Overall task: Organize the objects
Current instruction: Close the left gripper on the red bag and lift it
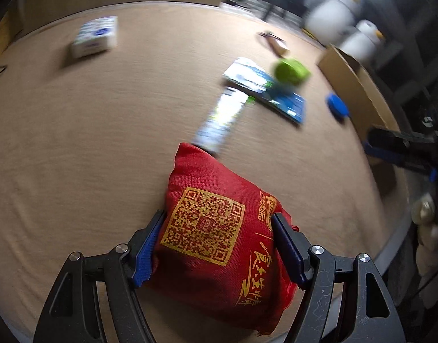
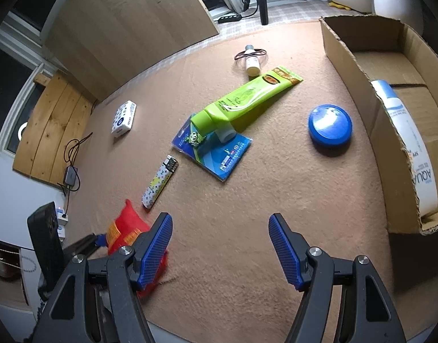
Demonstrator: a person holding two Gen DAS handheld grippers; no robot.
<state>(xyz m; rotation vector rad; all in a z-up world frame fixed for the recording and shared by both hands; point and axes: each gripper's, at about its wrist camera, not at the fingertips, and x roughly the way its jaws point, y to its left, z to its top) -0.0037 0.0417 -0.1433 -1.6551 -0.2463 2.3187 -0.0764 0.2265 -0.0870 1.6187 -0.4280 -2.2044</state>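
Red pouch (image 1: 219, 237) sits between the left gripper (image 1: 219, 245) jaws, gripped on both sides near its bottom edge, apparently lifted just off the tabletop (image 1: 90, 143); left view is blurred, so likely in transit. Probable destination: cardboard box (image 2: 390, 131) at the right, already holding a white bottle (image 2: 410, 148). Right gripper (image 2: 220, 245) hovers with jaws spread, holding nothing. Lighter (image 2: 160, 181), green tube (image 2: 247, 100) and blue puck (image 2: 330, 128) remain unsorted.

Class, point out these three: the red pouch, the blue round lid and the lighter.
red pouch (image 1: 216, 228): left wrist view, QR code panel.
blue round lid (image 2: 330, 124): right wrist view, top face.
lighter (image 2: 160, 181): right wrist view, patterned body.
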